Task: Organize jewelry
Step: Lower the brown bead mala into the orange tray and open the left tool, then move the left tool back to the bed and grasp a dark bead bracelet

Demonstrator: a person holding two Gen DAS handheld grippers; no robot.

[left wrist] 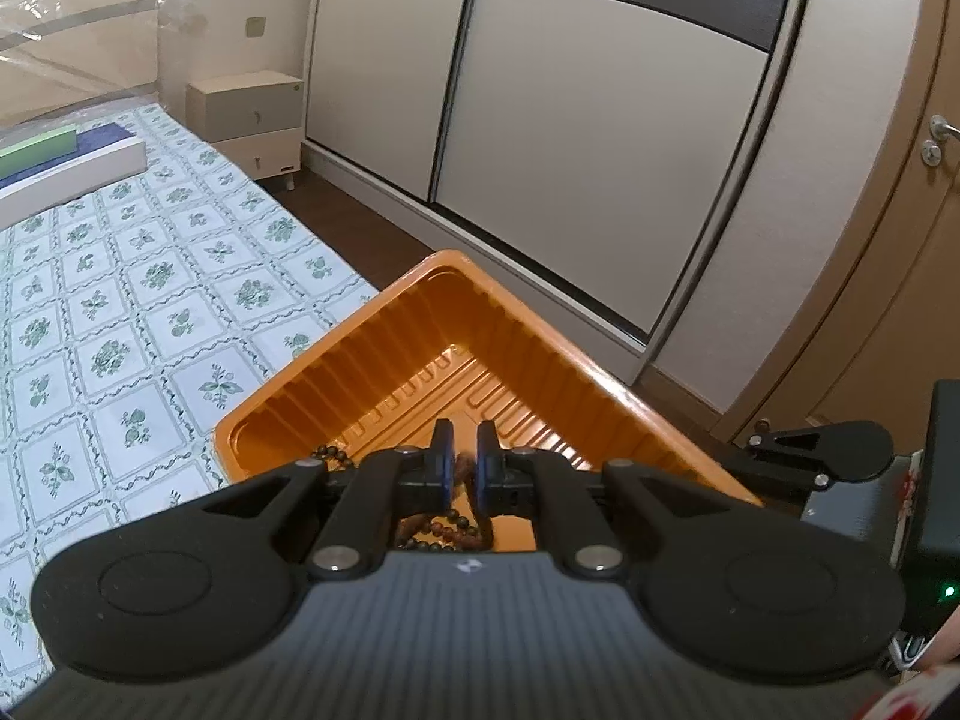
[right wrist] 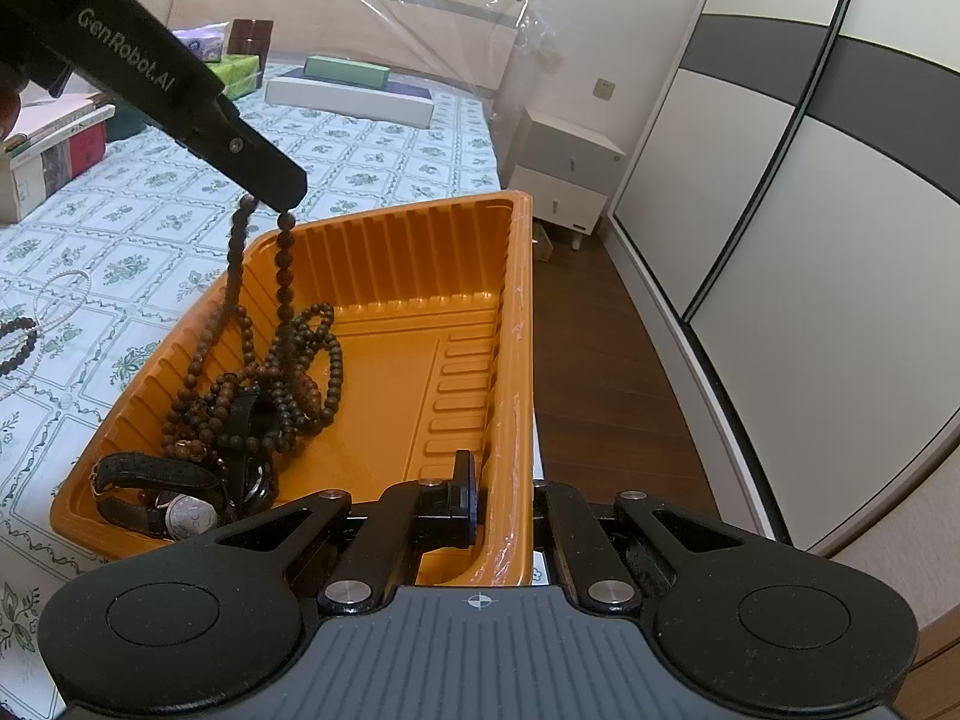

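The bead strand (right wrist: 282, 276) is held pinched in the left gripper (right wrist: 282, 201), hanging straight down into the orange tray (right wrist: 522, 324); the tray's rim is clamped by the right gripper (right wrist: 504, 498).

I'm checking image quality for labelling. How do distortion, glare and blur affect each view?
Left wrist view: fisheye bows the wardrobe lines; the bead between the fingers looks blurred. Right wrist view: sharp, same bowing, glare on the orange tray rim, dark corners.

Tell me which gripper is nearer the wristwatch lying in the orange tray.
Right. The right gripper clamps the tray wall at the end where the wristwatch lies. The left gripper hangs above the tray's far end, holding the bead necklace.
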